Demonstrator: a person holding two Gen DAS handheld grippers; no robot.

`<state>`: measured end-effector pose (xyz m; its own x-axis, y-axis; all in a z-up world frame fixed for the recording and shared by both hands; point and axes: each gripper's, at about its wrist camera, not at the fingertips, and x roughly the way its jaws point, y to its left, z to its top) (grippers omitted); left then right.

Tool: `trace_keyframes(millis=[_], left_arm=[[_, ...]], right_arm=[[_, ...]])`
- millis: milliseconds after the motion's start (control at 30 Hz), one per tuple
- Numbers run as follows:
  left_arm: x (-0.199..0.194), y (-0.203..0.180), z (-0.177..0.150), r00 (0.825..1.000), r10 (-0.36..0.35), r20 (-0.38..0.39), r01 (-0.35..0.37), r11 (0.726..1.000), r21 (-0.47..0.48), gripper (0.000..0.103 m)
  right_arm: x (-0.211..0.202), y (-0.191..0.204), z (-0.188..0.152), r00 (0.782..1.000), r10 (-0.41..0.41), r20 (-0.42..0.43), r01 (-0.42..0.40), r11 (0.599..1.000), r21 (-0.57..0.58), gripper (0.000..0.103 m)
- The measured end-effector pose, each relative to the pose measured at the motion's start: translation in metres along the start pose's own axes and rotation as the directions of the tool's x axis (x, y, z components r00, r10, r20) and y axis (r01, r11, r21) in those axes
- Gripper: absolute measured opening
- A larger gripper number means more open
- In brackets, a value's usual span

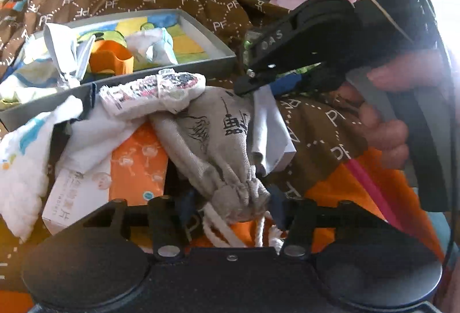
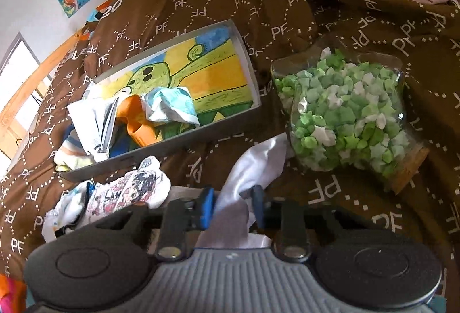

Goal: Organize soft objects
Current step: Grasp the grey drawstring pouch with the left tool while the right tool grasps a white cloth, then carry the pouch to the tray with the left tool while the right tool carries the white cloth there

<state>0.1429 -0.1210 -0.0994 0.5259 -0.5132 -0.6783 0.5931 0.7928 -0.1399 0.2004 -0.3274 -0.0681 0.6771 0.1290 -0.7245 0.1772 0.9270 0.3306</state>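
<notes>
Step, judged: moving soft items into grey box [image 2: 247, 65] | Right gripper [image 2: 233, 205]: fingers pinching white cloth [image 2: 253, 166], box at 11 o'clock | Left gripper [image 1: 230, 205]: fingers clamping grey drawstring pouch [image 1: 218, 140] | Next: carry cloth over box wall, release.

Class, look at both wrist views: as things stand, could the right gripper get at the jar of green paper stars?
Probably not yet. The right gripper is shut on the white cloth, so its jaws are occupied. Otherwise the jar of green paper stars lies unobstructed on the brown blanket ahead.
</notes>
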Motion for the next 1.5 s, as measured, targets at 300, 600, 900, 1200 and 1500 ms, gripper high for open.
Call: trace_keyframes(millis=[300,600,900,1200,1500], left_arm=[[-0.007,0.008,-0.002,0.999,-0.009,0.049,0.013,0.996,-0.083,0.042],[-0.046,0.003,-0.003,0.987,0.006,0.159,0.013,0.993,-0.117,0.039],[-0.105,-0.018,-0.007,0.975,-0.004,0.223,0.024,0.996,-0.089,0.039],[-0.142,-0.016,0.011,0.962,-0.092,0.256,0.128,0.984,-0.125,0.039],[-0.130,0.016,0.064,0.944,0.007,0.331,0.036,0.992,-0.122,0.040]], right_arm=[[-0.009,-0.006,0.000,1.000,-0.015,0.006,0.015,0.999,0.038,0.007],[-0.053,-0.005,-0.008,0.995,0.016,0.103,-0.016,1.000,0.002,0.004],[-0.103,0.003,-0.015,0.951,0.152,0.269,-0.133,0.987,-0.087,0.004],[-0.119,0.005,-0.013,0.888,0.244,0.390,-0.203,0.968,-0.145,0.004],[-0.099,0.004,0.003,0.849,0.306,0.431,-0.275,0.952,-0.134,0.004]])
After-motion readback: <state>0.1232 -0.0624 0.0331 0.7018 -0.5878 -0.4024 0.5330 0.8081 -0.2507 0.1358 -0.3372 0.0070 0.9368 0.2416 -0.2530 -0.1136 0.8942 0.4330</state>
